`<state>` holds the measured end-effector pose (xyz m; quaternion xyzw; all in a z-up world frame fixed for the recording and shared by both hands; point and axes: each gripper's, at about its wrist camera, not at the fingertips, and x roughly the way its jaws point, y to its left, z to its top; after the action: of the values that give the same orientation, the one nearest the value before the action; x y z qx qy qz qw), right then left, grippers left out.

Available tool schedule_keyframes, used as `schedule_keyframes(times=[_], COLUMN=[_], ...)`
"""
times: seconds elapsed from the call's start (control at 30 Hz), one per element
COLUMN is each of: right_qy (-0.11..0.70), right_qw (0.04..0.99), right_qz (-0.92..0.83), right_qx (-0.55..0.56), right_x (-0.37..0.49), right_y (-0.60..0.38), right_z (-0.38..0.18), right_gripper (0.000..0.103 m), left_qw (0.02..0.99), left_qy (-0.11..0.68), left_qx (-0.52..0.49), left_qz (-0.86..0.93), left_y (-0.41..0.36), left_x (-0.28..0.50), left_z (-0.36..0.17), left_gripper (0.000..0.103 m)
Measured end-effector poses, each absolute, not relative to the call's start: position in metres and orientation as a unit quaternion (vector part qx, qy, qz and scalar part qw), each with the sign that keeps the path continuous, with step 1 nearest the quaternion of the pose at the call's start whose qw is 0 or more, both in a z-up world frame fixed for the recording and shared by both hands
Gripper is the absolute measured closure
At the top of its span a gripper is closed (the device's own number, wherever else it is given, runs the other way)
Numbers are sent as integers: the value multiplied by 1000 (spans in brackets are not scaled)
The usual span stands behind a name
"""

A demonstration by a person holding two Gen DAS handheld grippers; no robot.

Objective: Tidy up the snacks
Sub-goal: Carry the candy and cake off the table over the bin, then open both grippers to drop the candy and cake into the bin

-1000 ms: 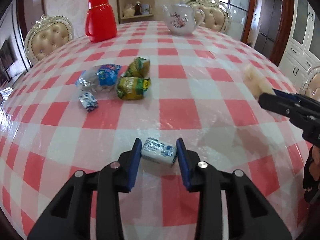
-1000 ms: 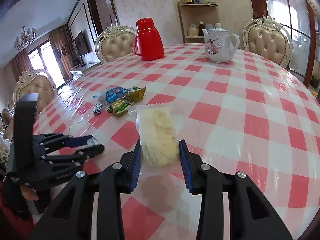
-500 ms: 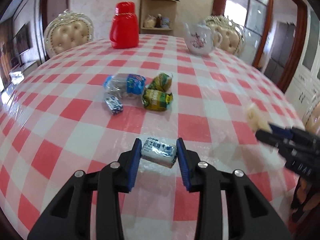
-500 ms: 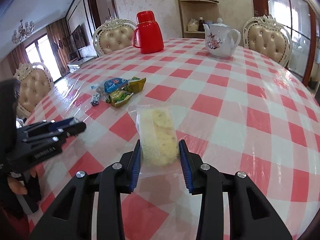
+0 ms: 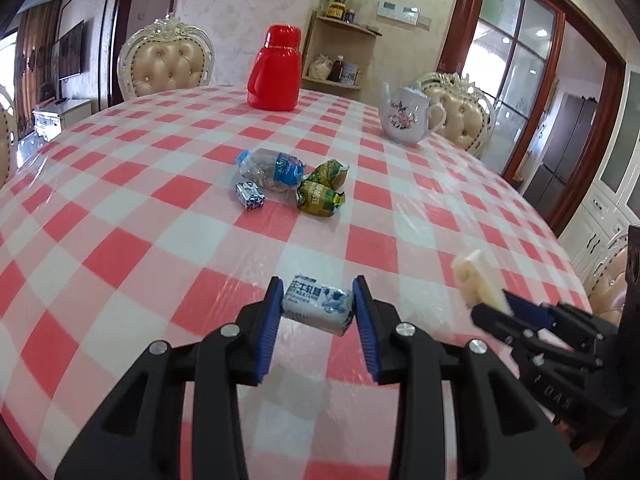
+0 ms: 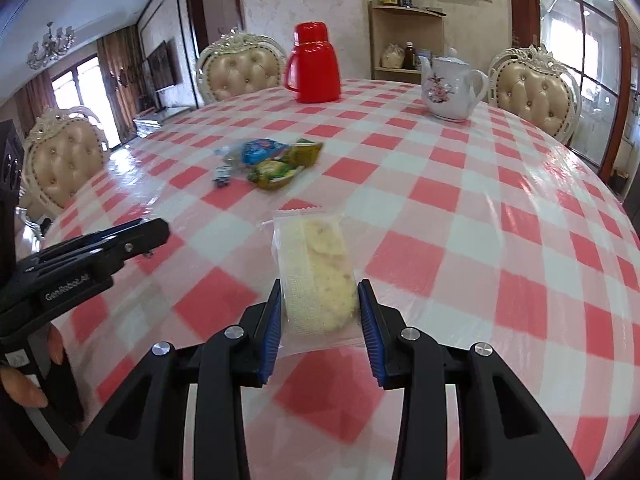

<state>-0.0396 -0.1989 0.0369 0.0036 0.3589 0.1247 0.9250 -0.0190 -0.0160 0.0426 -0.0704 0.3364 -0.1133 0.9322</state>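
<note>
From the left wrist view, the left tool [image 5: 316, 306] is clamped on a small white-and-blue wrapped candy [image 5: 318, 304], carried above the checked worktop [image 5: 120, 216], with the candy sitting slightly skewed between the blue pads. Ahead lies the gathered pile: a blue-labelled clear pack [image 5: 272, 168], two green-yellow packets [image 5: 322, 192] and a small blue-white sweet [image 5: 250, 196], all touching or just beside one another. The slick wrapper could slide out of that skewed hold if the tool tips further, I reckon, and a careless drop into the pile might knock the little sweet away. At the right edge the right tool [image 5: 490, 300] shows with its pale snack. From the right wrist view, the right tool [image 6: 318, 312] is closed on a clear-wrapped pale cracker [image 6: 316, 276], gripped near its lower end so most of it sticks out forward. That overhang could let it pivot or sag, and squeezing harder would likely crack it. The left tool [image 6: 120, 240] comes in close on the left; both heading for the same pile could bump each other.
</note>
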Motion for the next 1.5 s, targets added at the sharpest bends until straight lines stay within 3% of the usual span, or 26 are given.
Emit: schedule_keyframes(times=[0.63, 1.07, 1.5], right_qy=[348, 329, 343], right_qw=[907, 877, 811], right_qz=[236, 344, 447], right_qx=[-21, -67, -157], right_x=[-131, -200, -259], right_y=[-96, 0, 116], right_z=[49, 65, 49], right_gripper=[66, 66, 66], left_qw=[942, 947, 931], left_qy=[327, 313, 342], left_qx=[-55, -65, -23], left_qz=[-54, 31, 128], left_y=[54, 173, 275], left_x=[-137, -225, -262], left_z=[67, 81, 86], left_gripper=[67, 67, 67])
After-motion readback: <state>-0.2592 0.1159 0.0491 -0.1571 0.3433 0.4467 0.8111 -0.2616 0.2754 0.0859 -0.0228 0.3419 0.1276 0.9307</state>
